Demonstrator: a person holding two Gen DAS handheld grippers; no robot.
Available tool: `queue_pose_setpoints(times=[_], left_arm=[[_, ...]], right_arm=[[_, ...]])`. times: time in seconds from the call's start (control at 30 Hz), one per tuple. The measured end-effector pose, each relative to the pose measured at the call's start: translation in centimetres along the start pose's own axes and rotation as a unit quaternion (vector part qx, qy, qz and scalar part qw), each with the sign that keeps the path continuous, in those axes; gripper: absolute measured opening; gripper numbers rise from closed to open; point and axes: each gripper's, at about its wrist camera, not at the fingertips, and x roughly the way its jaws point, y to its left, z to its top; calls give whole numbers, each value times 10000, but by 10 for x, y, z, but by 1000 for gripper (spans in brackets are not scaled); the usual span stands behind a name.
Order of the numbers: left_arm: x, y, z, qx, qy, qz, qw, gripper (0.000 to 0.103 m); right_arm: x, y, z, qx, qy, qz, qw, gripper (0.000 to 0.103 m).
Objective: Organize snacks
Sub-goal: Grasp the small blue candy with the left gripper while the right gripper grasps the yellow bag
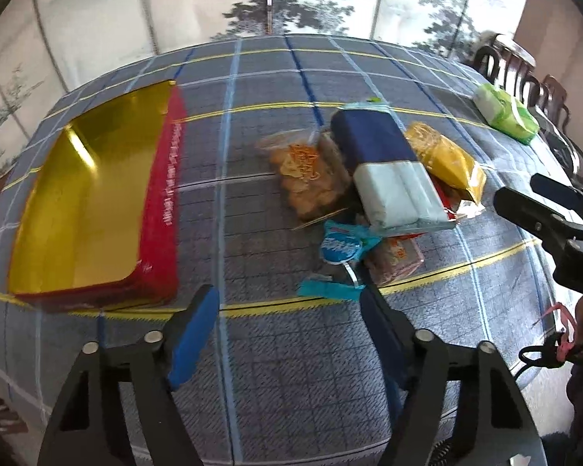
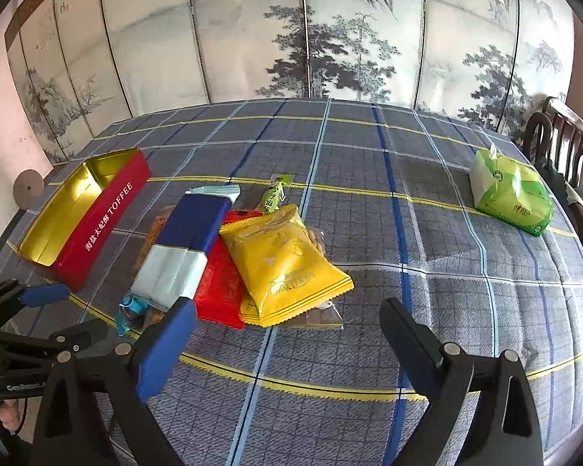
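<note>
Left gripper (image 1: 287,303) is held spread, nothing pinched. Teal wrapper (image 1: 332,289) is judged light, crinkly; best taken by its crimped edge.

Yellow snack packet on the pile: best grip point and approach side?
Grip the yellow packet across its crimped near end, coming from the open tablecloth on its right with the right gripper. That edge is flat, thin and overhangs the red packet; the blue-and-white pack crowds the left side.

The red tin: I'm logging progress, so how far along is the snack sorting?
Done: nothing; the red tin is empty. In hand: nothing; left gripper and right gripper are open. Left: the whole pile, including the yellow packet and blue-and-white pack.
</note>
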Motion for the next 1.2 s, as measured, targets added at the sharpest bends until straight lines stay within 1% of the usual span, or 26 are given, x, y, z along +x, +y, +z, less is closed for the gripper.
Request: queue_pose_setpoints(times=[0.1, 0.13, 0.2, 0.27, 0.47, 0.57, 0.77, 0.97, 1.0, 1.07, 1.2], left_arm=[[6, -2, 5, 70, 55, -172, 9998, 60], [8, -3, 6, 96, 47, -200, 9997, 59], [15, -5, 9, 147, 106, -205, 9996, 53], [20, -7, 11, 187, 153, -293, 9993, 49], [30, -10, 15, 230, 227, -382, 9987, 44], [34, -11, 15, 241, 291, -443, 9983, 36], [37, -11, 15, 221, 264, -508, 9981, 35], [35, -10, 12, 229, 213, -497, 9983, 34], [34, -9, 12, 226, 206, -501, 9983, 29], [30, -8, 11, 217, 157, -542, 9982, 27], [26, -5, 9, 208, 152, -519, 9983, 25]], right_arm=[[1, -3, -1, 46, 18, 28, 10000, 97], [1, -4, -1, 55, 22, 28, 10000, 97], [2, -6, -2, 67, 29, 31, 10000, 97], [3, -8, -1, 84, 28, 29, 10000, 97], [4, -11, 2, 39, 10, 41, 10000, 97], [6, -13, 4, 5, 21, 35, 10000, 97], [9, -13, 6, -18, 48, 38, 10000, 97], [15, -13, 6, -118, 109, 50, 9999, 97], [16, -12, 7, -156, 110, 66, 9998, 97], [19, -10, 8, -235, 127, 79, 9996, 97], [28, -6, 14, -462, 200, 97, 9987, 97]])
